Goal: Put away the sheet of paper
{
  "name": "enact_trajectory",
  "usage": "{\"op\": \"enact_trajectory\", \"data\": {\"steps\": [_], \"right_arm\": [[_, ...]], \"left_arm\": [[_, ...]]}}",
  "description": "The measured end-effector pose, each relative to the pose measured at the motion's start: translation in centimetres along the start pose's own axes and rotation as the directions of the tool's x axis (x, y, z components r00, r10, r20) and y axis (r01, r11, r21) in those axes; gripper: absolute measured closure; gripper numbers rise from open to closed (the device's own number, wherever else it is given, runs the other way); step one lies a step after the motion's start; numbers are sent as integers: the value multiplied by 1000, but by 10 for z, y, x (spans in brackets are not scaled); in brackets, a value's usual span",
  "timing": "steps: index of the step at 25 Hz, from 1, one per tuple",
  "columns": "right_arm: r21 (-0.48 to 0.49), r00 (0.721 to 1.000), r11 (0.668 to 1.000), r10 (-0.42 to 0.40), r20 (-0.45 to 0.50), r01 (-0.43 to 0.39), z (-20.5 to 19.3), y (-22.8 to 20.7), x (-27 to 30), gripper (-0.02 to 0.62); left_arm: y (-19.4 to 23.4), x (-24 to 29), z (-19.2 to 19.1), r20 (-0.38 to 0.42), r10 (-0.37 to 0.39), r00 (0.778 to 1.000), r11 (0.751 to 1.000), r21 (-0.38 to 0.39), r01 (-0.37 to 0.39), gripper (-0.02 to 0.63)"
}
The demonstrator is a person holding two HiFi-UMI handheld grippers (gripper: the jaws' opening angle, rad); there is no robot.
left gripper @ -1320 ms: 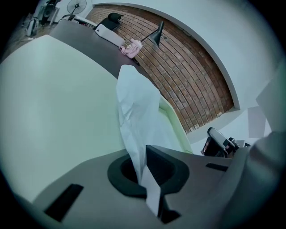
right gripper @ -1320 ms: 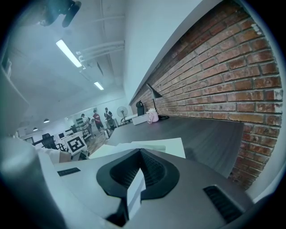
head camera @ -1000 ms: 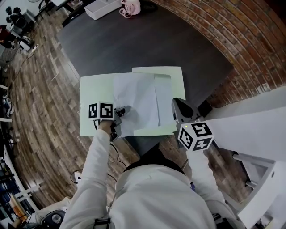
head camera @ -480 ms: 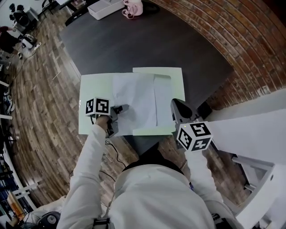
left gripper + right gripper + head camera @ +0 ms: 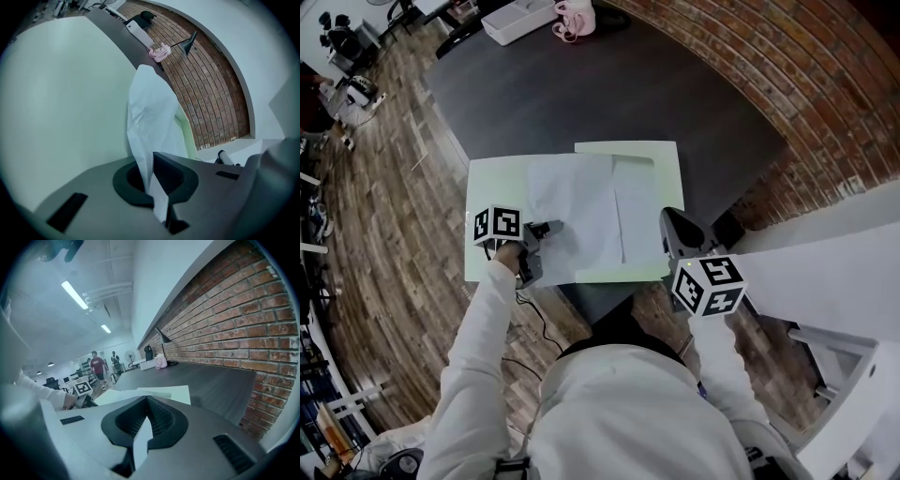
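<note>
Sheet of paper (image 5: 151, 117) edge pinched btwn L gripper (image 5: 158, 190) jaws

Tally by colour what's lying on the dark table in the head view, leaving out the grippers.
Pale green: 1, folder
White: 2, sheet of paper, box
Pink: 1, small item
Total: 4
</note>
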State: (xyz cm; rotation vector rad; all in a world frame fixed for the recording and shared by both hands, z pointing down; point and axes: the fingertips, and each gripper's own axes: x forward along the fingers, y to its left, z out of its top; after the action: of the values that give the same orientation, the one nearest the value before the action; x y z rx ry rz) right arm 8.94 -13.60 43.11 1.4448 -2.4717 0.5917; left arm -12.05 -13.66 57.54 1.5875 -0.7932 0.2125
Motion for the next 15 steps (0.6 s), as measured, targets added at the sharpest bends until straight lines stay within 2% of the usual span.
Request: {"op": "enact_trajectory", "data": {"steps": [3, 7, 15], "right_arm": [[-3, 1000, 1000, 7, -4, -7, -1, 1, 0, 568], [-7, 1000, 1000, 16, -11, -16, -2, 4, 1, 568], [-5, 1000, 1000, 12, -14, -12, -4, 1, -1, 568]], "left_arm": [[-2, 3, -1, 1, 11, 1000, 1000, 10, -11, 589], [-9, 14, -4, -24, -23, 999, 1000, -14, 23, 589], [-22, 29, -2, -59, -37, 998, 999, 14, 37, 589]]}}
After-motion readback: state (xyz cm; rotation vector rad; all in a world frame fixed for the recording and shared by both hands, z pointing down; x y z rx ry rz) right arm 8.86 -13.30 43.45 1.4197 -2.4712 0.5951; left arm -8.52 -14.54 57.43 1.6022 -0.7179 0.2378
